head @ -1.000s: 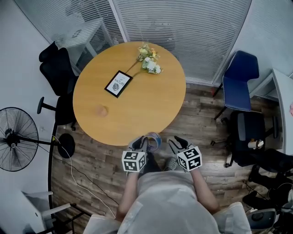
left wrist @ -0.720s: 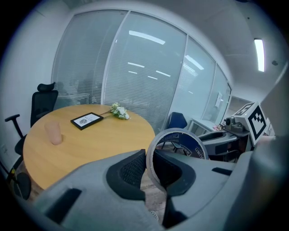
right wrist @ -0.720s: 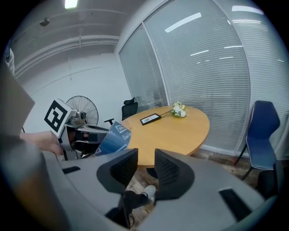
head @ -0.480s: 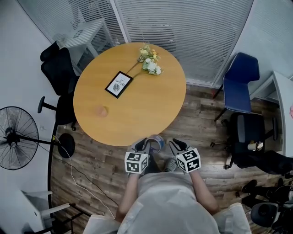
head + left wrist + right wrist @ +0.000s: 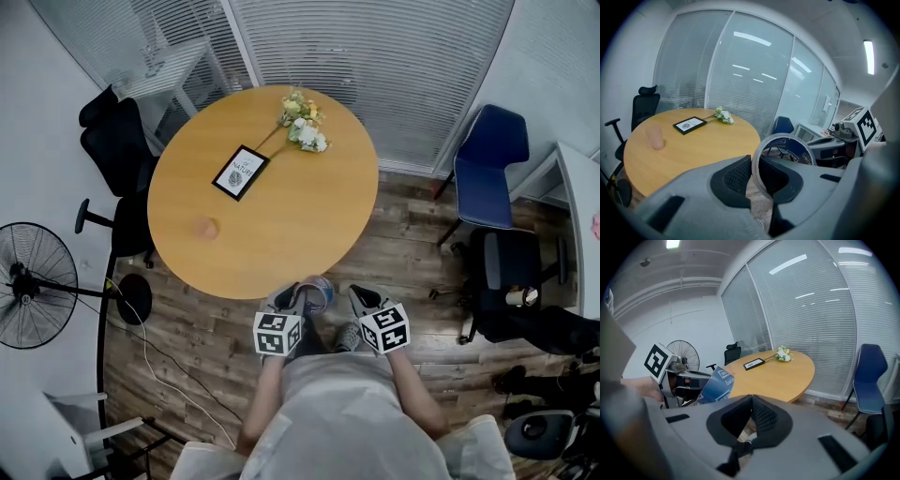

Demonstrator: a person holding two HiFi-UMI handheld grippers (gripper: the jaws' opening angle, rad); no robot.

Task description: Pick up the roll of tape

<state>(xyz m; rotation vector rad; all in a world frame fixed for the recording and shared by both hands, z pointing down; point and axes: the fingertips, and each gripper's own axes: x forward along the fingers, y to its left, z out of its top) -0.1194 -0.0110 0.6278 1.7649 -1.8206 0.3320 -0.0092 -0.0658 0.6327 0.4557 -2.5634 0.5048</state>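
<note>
My left gripper (image 5: 754, 173) is shut on the roll of tape (image 5: 787, 149), a blue-printed ring held upright with its wall pinched between the two pads. In the head view the roll of tape (image 5: 317, 292) sits just off the near edge of the round wooden table (image 5: 272, 216), above the floor, at the left gripper (image 5: 287, 300). My right gripper (image 5: 751, 414) has just been closing and its pads now meet with nothing between them. It hangs a short way right of the tape (image 5: 716, 385), apart from it; the head view shows the right gripper (image 5: 362, 298) beside the left.
On the table lie a framed picture (image 5: 240, 172), a flower bunch (image 5: 302, 122) and a small pinkish object (image 5: 206, 227). A black chair (image 5: 117, 150) and a fan (image 5: 33, 286) stand left, a blue chair (image 5: 489, 169) right. Window blinds run behind.
The right gripper's fingers have come together. Both hands stay at the same spot near the table's edge, with the tape still in the left gripper.
</note>
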